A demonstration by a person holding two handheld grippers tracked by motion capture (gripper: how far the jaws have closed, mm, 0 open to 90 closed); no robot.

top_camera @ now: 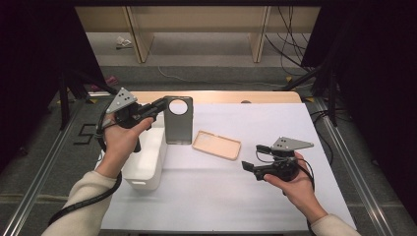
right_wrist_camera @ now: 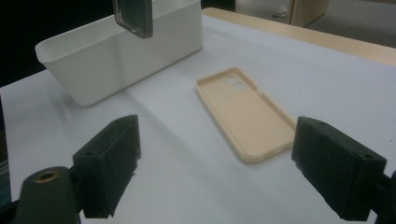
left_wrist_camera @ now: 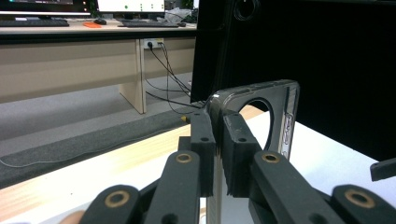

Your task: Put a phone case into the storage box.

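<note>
Between the jaws of my left hand-held gripper (top_camera: 158, 105) is a grey phone case (top_camera: 178, 120), pinched tight by its top corner. The case hangs upright, up off the counter (top_camera: 275, 123), and its low end is just beside the white bin (top_camera: 147, 162). My left hand (top_camera: 120, 140) is right above that bin.

My right hand-held gripper (top_camera: 247, 166) holds nothing. Its jaws stand wide apart. Just ahead of it, a tan phone case (right_wrist_camera: 243, 112) lies flat with its hollow side up.

I think I am at the step of moving the grey case to the bin. Next I would need to bring it over the bin's open top, lower it, and let go gently. Then the right hand-held gripper could reach ahead for the tan case, which is thin and flat, so 1 jaw must slip under its edge.

The counter has a smooth white sheet on it, with a wood edge on the far side. Beyond it I see grey floor, wood desks and cables.
</note>
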